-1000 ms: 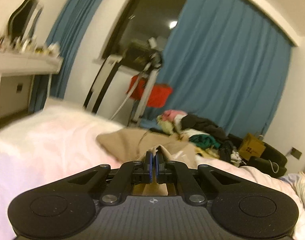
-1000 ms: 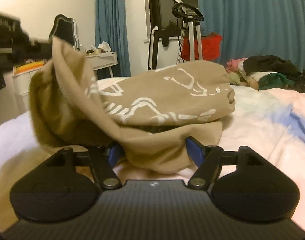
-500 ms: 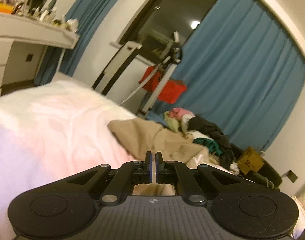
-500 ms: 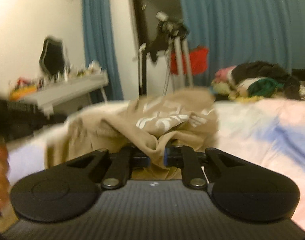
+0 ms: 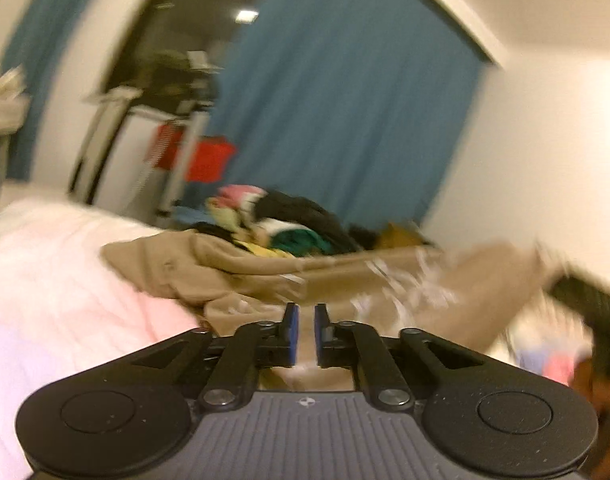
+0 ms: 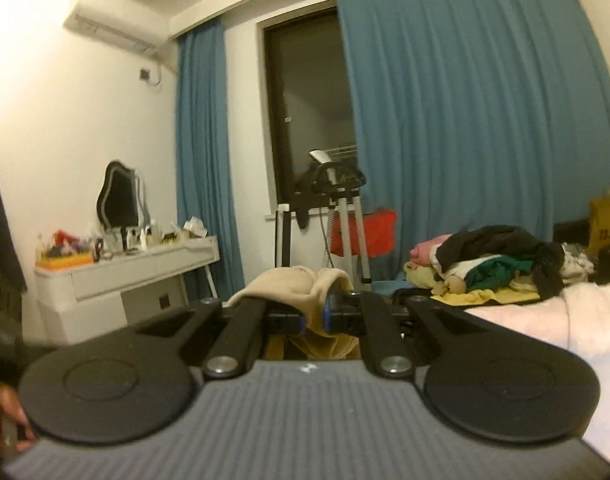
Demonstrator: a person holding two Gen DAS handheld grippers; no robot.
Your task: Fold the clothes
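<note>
Beige garment, pinched in the right gripper jaws, blurs beyond the left gripper, whose empty jaws have just parted.

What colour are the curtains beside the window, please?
Blue curtains, clearest in the right wrist view.

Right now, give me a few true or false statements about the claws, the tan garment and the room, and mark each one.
1. The right claw pinches the tan garment. True.
2. The left claw grips cloth. False: its pads stand slightly apart with nothing between them, having just opened.
3. The curtains are red. False: they are blue.
4. A clothes pile lies at the far end of the bed. True.
5. A mirror stands on the dresser. True.
</note>
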